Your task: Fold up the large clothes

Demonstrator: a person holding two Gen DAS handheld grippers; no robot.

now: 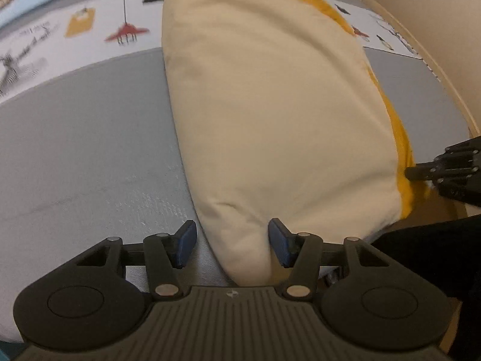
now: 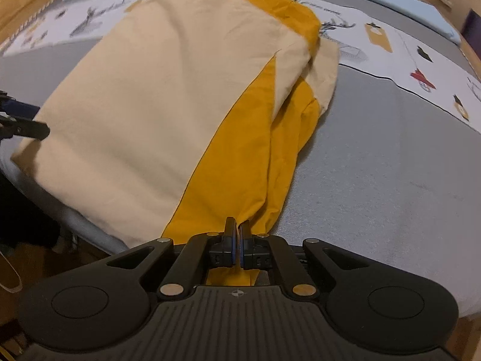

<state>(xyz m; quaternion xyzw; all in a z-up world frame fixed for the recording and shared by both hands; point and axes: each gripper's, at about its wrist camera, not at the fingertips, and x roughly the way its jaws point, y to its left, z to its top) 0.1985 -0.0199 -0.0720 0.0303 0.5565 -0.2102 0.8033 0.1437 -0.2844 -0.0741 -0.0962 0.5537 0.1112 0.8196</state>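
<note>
From my left wrist camera, my left gripper (image 1: 233,242) points steeply down at the near end of the folded cream-and-mustard garment (image 1: 270,105). My jaws stand apart, about half spread, with the garment's rounded cream corner lying between the blue pads (image 1: 188,242); the right pad touches or nearly touches the cloth, the left pad is clear of it, so I am not clamping anything here. The garment stretches away from me across the grey bed cover (image 1: 84,138), its far end reaching over the white printed band (image 1: 90,27) with small aircraft and ship pictures. A mustard strip runs along the garment's right edge. At that edge, on the right of the view, my right gripper (image 1: 421,173) reaches in against the mustard cloth.

From my right wrist camera, my right gripper (image 2: 237,240) is pinched tight on the mustard edge of the garment (image 2: 168,105), a thin fold of cloth caught between the pads at the garment's near end. The cream panel lies to the left of the mustard one, and the far end shows layered cream and mustard folds. The garment rests on the grey bed cover (image 2: 390,180), with the printed band (image 2: 405,57) beyond it. At the garment's left corner my left gripper (image 2: 27,128) shows at the frame's edge.
</note>
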